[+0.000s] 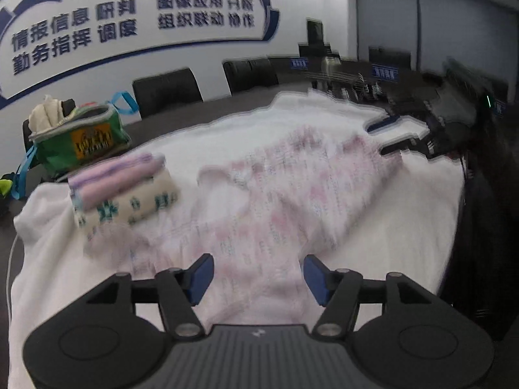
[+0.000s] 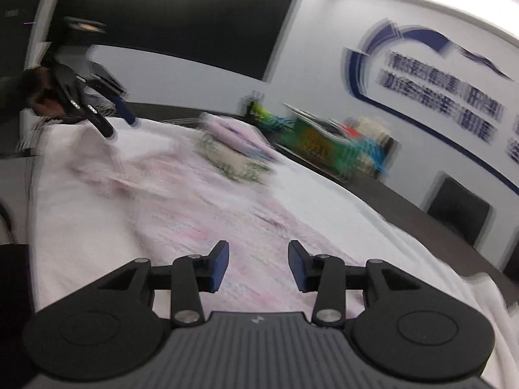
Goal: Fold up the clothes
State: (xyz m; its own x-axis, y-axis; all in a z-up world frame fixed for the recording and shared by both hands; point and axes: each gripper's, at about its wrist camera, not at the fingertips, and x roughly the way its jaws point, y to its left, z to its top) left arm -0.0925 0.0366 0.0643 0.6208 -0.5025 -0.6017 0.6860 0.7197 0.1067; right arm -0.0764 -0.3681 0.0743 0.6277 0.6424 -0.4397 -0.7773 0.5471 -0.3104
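A pale pink printed garment [image 1: 275,194] lies spread on a white cloth [image 1: 373,243] over the table; it also shows in the right wrist view [image 2: 211,214]. My left gripper [image 1: 258,278] is open and empty just above the garment's near end. My right gripper [image 2: 258,265] is open and empty above the garment's other end. Each gripper shows in the other's view: the right gripper [image 1: 386,136] at the far right edge of the garment, the left gripper [image 2: 118,123] at the far left. Both views are blurred.
A stack of folded clothes [image 1: 123,188] lies on the white cloth at the left, also in the right wrist view [image 2: 233,152]. A green bag [image 1: 81,139] with clothes stands behind it. Black chairs [image 1: 167,92] line the dark table's far side.
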